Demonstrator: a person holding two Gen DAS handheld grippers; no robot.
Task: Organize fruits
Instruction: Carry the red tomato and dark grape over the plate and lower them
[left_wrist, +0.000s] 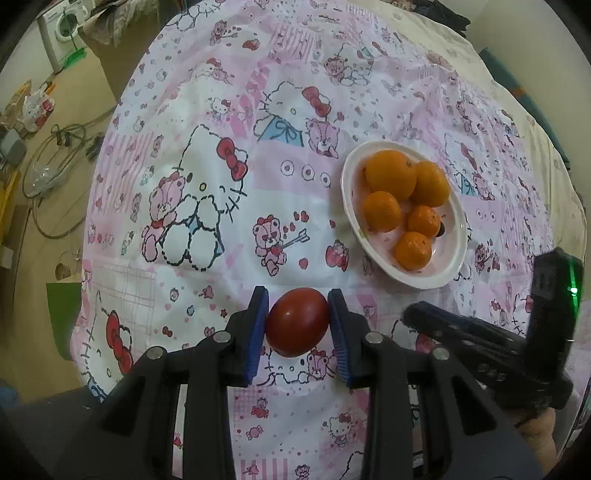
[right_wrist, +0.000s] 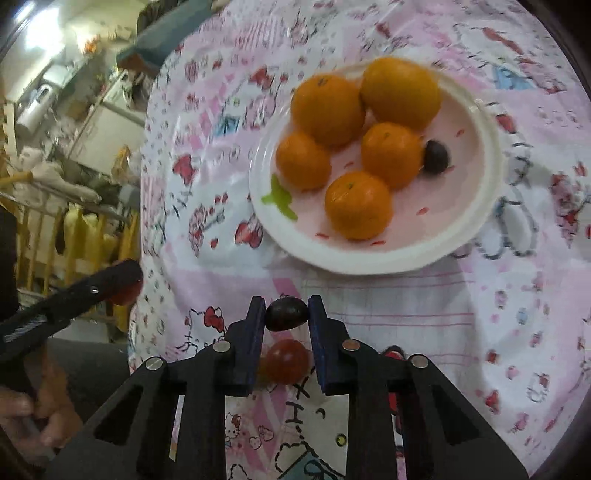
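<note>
My left gripper (left_wrist: 297, 308) is shut on a red tomato (left_wrist: 297, 321), held above the cloth in front of the white plate (left_wrist: 349, 192). The plate holds several oranges (left_wrist: 389, 173) and a dark grape (left_wrist: 441, 229). My right gripper (right_wrist: 286, 308) is shut on a dark grape (right_wrist: 286, 314) just short of the plate's (right_wrist: 369, 260) near rim. A small red tomato (right_wrist: 286, 362) lies on the cloth below its fingers. The plate's oranges (right_wrist: 358, 205) and dark grape (right_wrist: 436, 156) show there too. The right gripper (left_wrist: 417, 314) shows at the left view's right edge.
The table is covered by a pink and white cartoon-print cloth (left_wrist: 207, 192). The floor at left holds cables (left_wrist: 55, 162), bags and a washing machine (left_wrist: 61, 31). The left gripper (right_wrist: 122, 280) with its tomato shows at the right view's left edge, over clutter beside the table.
</note>
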